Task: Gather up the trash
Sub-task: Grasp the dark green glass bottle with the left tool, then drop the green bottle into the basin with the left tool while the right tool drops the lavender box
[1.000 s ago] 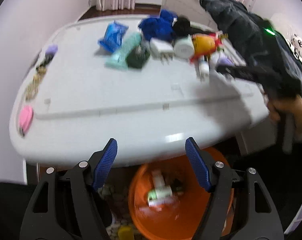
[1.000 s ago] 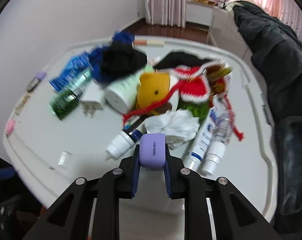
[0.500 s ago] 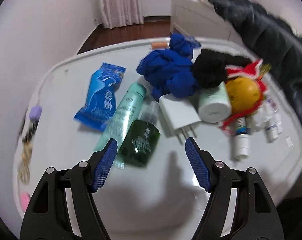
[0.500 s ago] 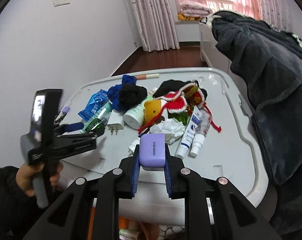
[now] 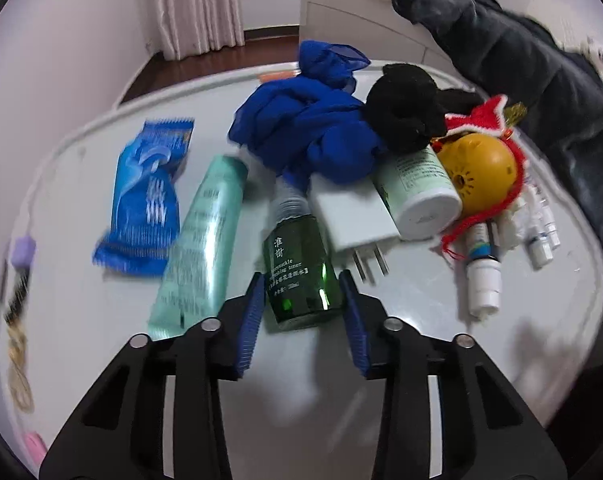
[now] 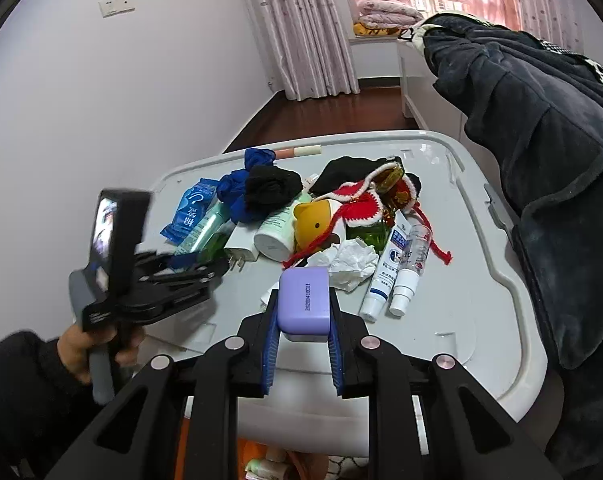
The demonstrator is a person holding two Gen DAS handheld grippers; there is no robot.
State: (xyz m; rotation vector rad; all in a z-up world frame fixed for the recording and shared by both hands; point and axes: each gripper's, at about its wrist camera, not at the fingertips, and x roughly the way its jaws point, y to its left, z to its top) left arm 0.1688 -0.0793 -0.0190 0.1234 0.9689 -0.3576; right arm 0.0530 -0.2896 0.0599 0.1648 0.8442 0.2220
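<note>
Since the earlier frame, the left gripper [image 5: 303,308] has advanced from the near edge, its spread fingers now flanking the dark green glass bottle [image 5: 299,268] on the grey plastic lid [image 6: 481,300]. The right gripper [image 6: 302,334] clamps a lilac rectangular case [image 6: 303,300] above the near edge. Most clutter remains uncollected.

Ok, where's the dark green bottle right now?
In the left wrist view the dark green bottle lies on the table between the left gripper fingers, with the mint tube to its left and the white charger to its right.
</note>
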